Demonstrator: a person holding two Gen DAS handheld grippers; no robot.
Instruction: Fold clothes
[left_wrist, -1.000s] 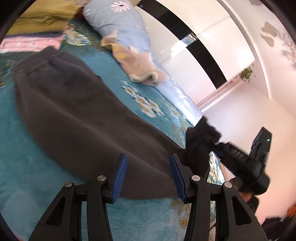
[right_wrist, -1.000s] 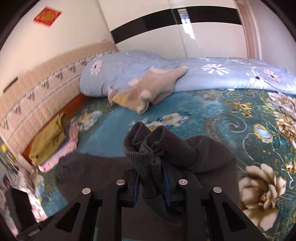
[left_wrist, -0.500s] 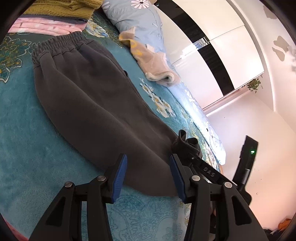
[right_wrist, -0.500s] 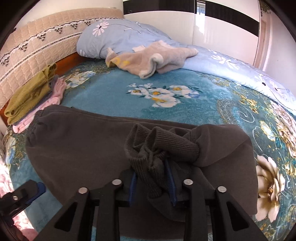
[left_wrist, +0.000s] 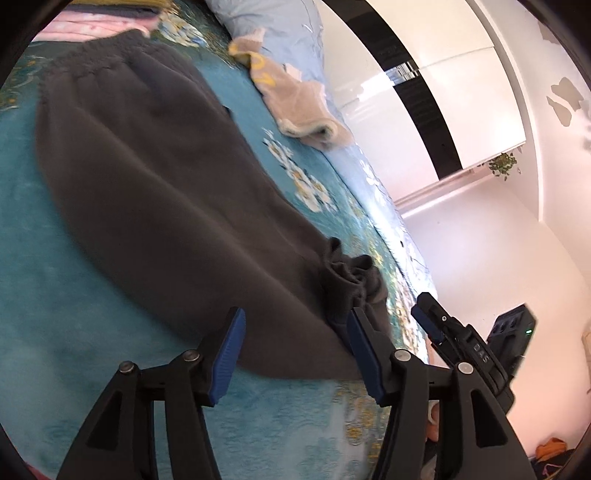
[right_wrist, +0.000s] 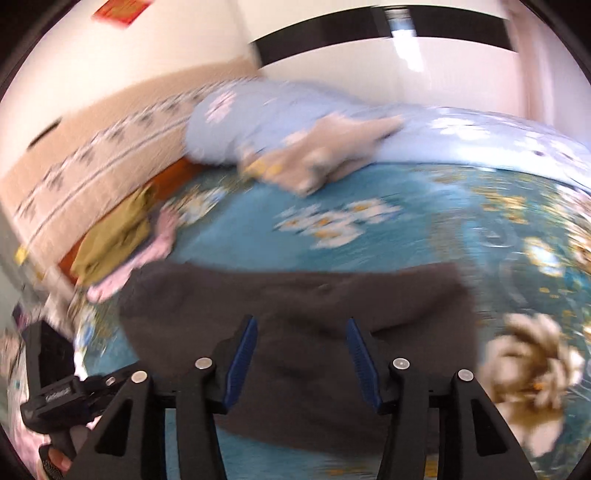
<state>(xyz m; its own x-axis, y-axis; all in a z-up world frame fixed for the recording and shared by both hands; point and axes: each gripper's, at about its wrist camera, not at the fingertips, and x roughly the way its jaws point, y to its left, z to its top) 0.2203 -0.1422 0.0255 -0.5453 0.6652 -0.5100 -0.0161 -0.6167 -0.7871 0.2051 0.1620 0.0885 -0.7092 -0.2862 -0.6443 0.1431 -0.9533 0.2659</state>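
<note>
The dark trousers (left_wrist: 155, 192) lie flat along the teal bedspread (left_wrist: 55, 295), cuffs bunched at the near end, while the left gripper (left_wrist: 293, 354) and right gripper (right_wrist: 301, 360) hover with jaws opening, empty, seemingly letting the cloth settle before folding.

Trousers (left_wrist: 155, 177) lie across the bedspread (left_wrist: 48, 295), folded clothes (right_wrist: 118, 236) beside their waistband, quilt (right_wrist: 266, 122) behind.
</note>
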